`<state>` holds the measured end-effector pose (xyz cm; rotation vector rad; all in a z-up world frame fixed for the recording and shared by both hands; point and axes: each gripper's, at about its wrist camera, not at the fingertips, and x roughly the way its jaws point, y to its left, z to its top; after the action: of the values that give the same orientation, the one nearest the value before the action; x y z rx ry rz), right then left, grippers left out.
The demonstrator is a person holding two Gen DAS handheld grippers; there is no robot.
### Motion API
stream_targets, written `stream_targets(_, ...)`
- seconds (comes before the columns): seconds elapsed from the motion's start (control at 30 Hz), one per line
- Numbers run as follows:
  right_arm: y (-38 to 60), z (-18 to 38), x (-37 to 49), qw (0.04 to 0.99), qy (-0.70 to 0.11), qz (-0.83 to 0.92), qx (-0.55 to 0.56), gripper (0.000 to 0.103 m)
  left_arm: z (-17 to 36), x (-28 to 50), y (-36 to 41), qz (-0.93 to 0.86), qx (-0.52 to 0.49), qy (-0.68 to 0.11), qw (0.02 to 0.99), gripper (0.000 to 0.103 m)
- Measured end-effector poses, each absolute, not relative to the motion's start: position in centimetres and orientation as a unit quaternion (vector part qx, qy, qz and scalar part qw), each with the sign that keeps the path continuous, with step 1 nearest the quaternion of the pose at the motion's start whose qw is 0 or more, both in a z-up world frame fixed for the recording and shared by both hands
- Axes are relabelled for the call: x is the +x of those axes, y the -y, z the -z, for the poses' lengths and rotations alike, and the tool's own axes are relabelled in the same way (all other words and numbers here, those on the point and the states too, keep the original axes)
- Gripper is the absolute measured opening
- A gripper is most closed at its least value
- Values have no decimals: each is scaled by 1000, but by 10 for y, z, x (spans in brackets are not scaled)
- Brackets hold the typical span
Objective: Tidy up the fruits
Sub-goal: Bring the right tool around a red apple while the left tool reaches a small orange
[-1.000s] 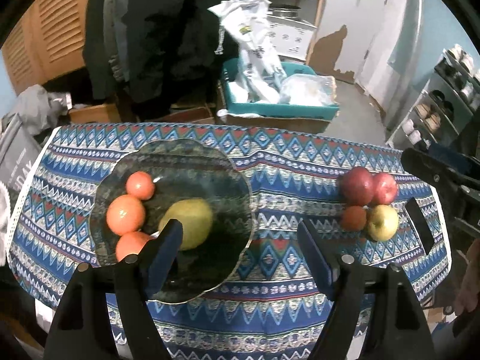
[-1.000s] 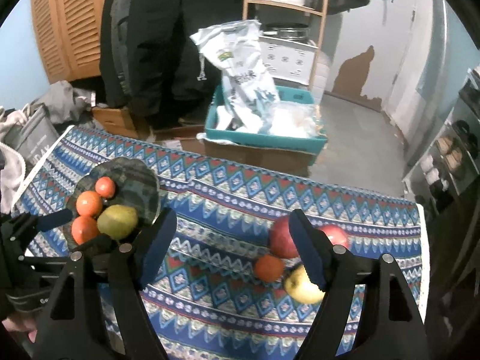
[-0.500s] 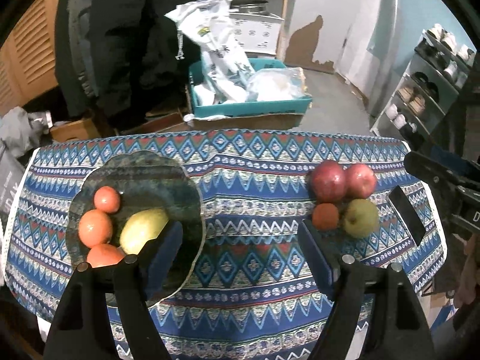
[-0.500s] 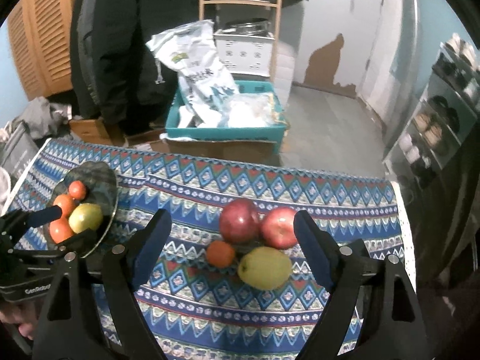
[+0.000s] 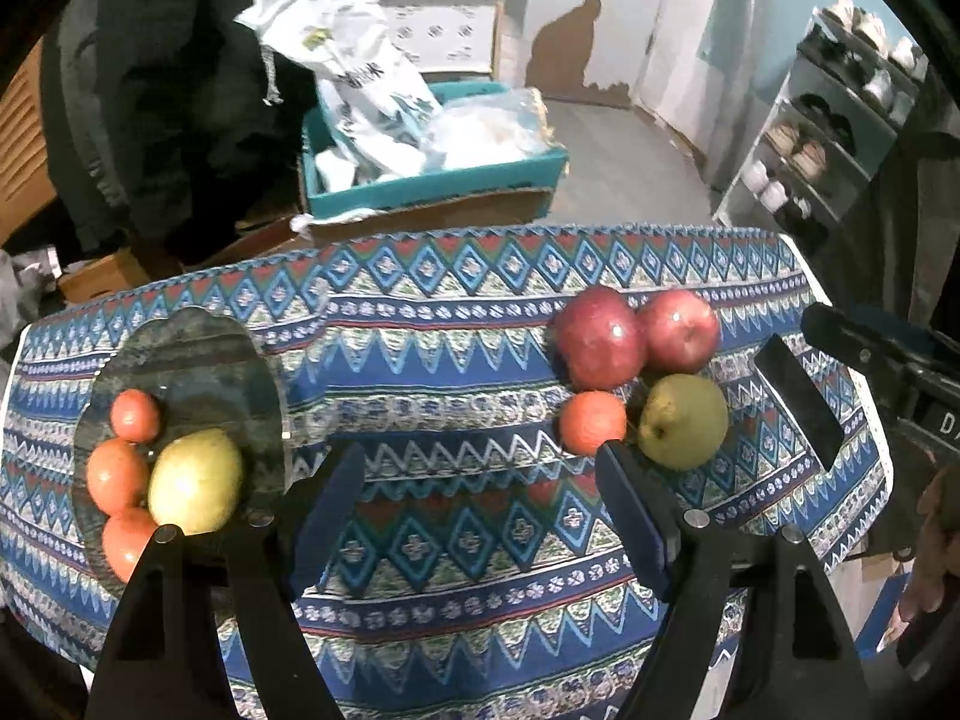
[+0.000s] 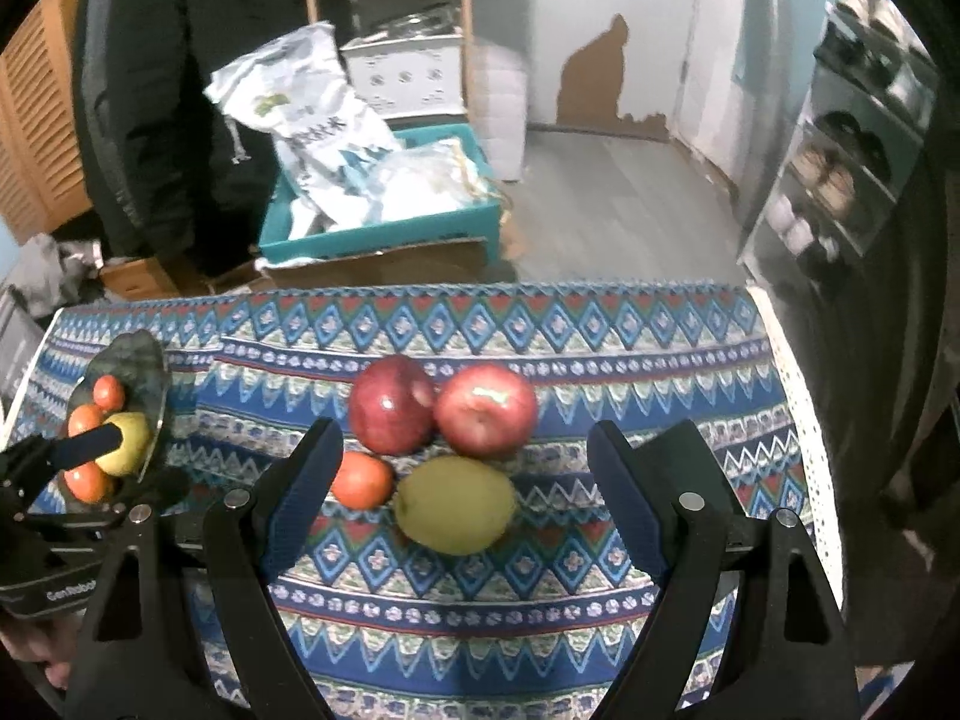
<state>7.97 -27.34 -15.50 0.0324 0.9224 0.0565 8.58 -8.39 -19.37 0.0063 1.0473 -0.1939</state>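
A dark glass plate (image 5: 198,348) at the table's left holds three oranges (image 5: 117,477) and a yellow-green fruit (image 5: 195,480). On the patterned tablecloth (image 5: 450,360) to the right lie two red apples (image 5: 600,336), a small orange (image 5: 591,423) and a green fruit (image 5: 684,420). My left gripper (image 5: 480,474) hangs open over bare cloth between plate and loose fruit. My right gripper (image 6: 465,447) is open above the loose group, with the green fruit (image 6: 456,504) and the small orange (image 6: 360,480) framed between its fingers, untouched. The red apples (image 6: 390,405) sit just beyond.
Beyond the table's far edge stands a teal box (image 5: 432,186) with white bags on the floor, and a person in dark clothing (image 5: 168,90) is at the back left. A shoe rack (image 5: 828,138) lines the right wall. A hand (image 5: 936,540) shows at the right edge.
My left gripper slid right, off the plate and over bare cloth. My right gripper swung over the loose fruit and its jaws spread wider. The fruits have not moved.
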Motion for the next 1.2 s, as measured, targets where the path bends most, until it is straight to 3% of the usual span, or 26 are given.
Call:
stream_targets(1.03, 336, 230, 99, 859, -506, 8, 72, 83, 282, 142, 144, 134, -49, -581, 801, 80)
stream_targets(1.13, 336, 233, 103, 858, -508, 2, 75, 83, 288, 144, 146, 140, -54, -587, 795, 76)
stream_targets(1.2, 335, 235, 106, 857, -509, -2, 75, 83, 294, 146, 147, 146, -60, -594, 789, 65)
